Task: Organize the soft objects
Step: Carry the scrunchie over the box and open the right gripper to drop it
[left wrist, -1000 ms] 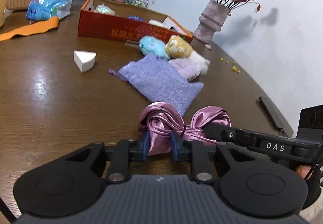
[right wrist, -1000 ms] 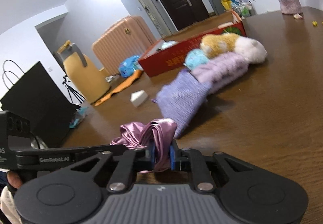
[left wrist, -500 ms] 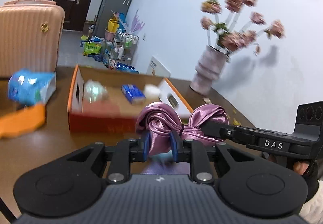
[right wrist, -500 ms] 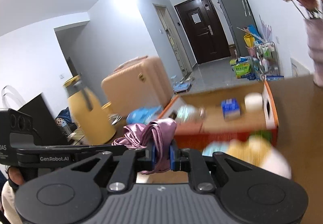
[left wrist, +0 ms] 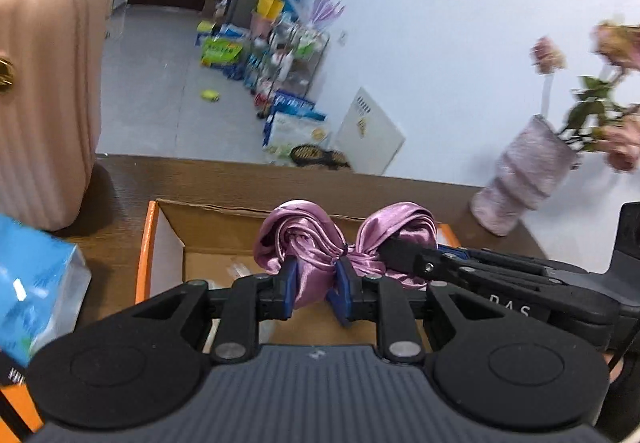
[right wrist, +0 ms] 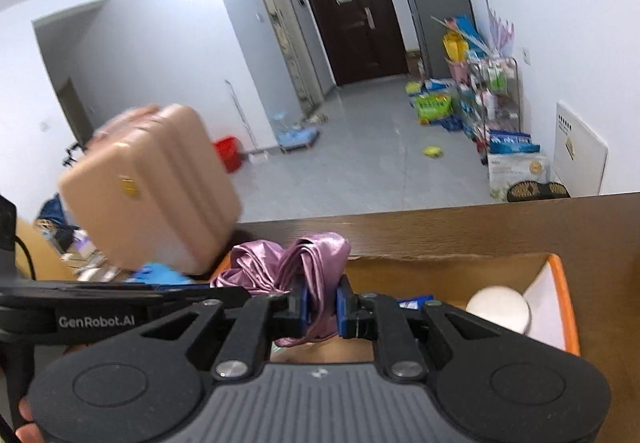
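I hold the pink satin cloth clamped in both left tongs and right tongs, above the cardboard box at frame bottom, release pending.

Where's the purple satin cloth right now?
The purple satin cloth is held up between both tools, the left tool pinching one bunch and the right tool the other, above the open orange-edged cardboard box on the brown table.

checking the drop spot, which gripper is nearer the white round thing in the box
Right. The right gripper hangs just beside the white round object in the cardboard box; the left gripper holds the satin cloth farther off.
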